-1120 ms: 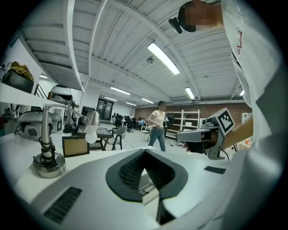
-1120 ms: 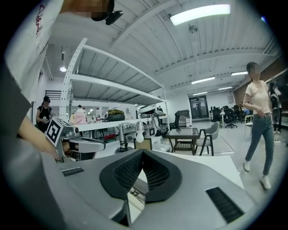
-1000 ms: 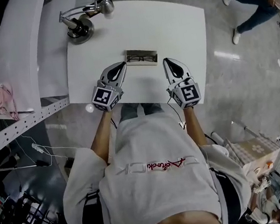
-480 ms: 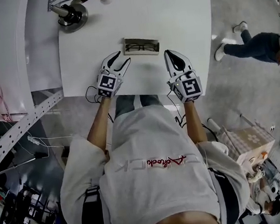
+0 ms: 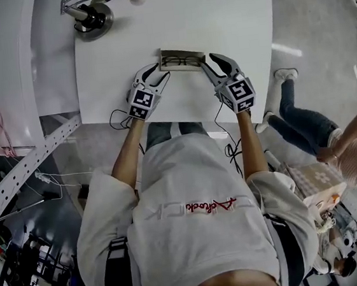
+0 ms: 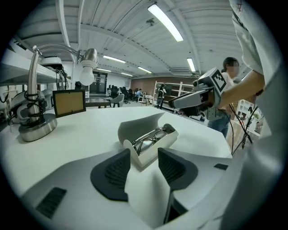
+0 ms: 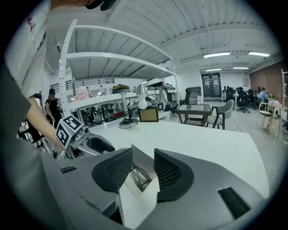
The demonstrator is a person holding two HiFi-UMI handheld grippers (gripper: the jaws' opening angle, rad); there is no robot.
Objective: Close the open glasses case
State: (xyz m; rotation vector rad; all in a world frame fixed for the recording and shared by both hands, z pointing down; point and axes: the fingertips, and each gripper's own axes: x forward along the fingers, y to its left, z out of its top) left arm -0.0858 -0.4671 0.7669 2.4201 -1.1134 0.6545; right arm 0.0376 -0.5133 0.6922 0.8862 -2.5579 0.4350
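A white glasses case (image 5: 182, 60) lies open on the white table (image 5: 232, 24), dark-rimmed glasses inside and the lid standing up at the back. My left gripper (image 5: 159, 72) is at its left end and my right gripper (image 5: 209, 62) at its right end. In the left gripper view the case's (image 6: 150, 138) near corner sits between the wide-open pads of the left gripper (image 6: 143, 164). The right gripper's (image 7: 137, 170) jaws have just been opening, and the case's end (image 7: 139, 197) lies low between them, with neither pad pressing on it.
A metal desk lamp (image 5: 92, 17) stands at the table's far left corner, with a small framed board (image 6: 69, 102) behind it. White shelving (image 5: 4, 75) runs along the left. A person (image 5: 311, 127) walks on the floor to the right. Cables hang off the table's near edge.
Both grippers have come down and forward to the two ends of the case. The left jaws opened first, then the right ones. The person on the floor has moved nearer.
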